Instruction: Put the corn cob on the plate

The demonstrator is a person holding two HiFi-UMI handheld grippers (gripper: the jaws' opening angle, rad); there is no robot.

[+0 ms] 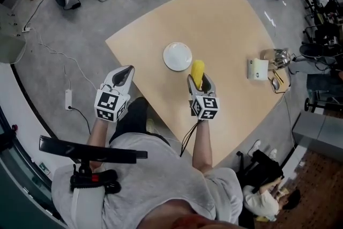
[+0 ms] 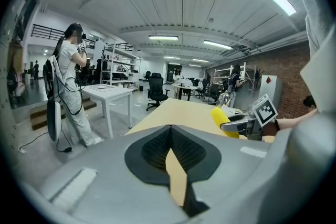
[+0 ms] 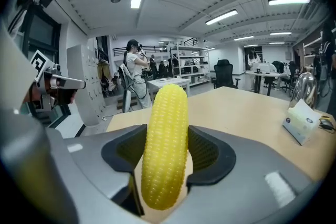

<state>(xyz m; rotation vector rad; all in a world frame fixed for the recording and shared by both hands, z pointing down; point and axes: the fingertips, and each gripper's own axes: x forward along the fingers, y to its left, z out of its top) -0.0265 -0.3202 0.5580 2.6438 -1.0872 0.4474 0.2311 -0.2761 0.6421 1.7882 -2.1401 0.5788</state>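
Jaws of the right gripper [image 1: 199,83] pinch a yellow plastic corn cob [image 3: 167,149] just beside the round white plate [image 1: 177,56], left gripper [image 1: 124,75] pressed together empty; released short, it may roll away.

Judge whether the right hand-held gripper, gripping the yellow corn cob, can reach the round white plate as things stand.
Probably yes: the right hand-held gripper holds the yellow corn cob just beside the round white plate, with only bare wooden table between them.

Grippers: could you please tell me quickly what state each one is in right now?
Left gripper: closed, nothing between its jaws.
Right gripper: closed on the corn cob.
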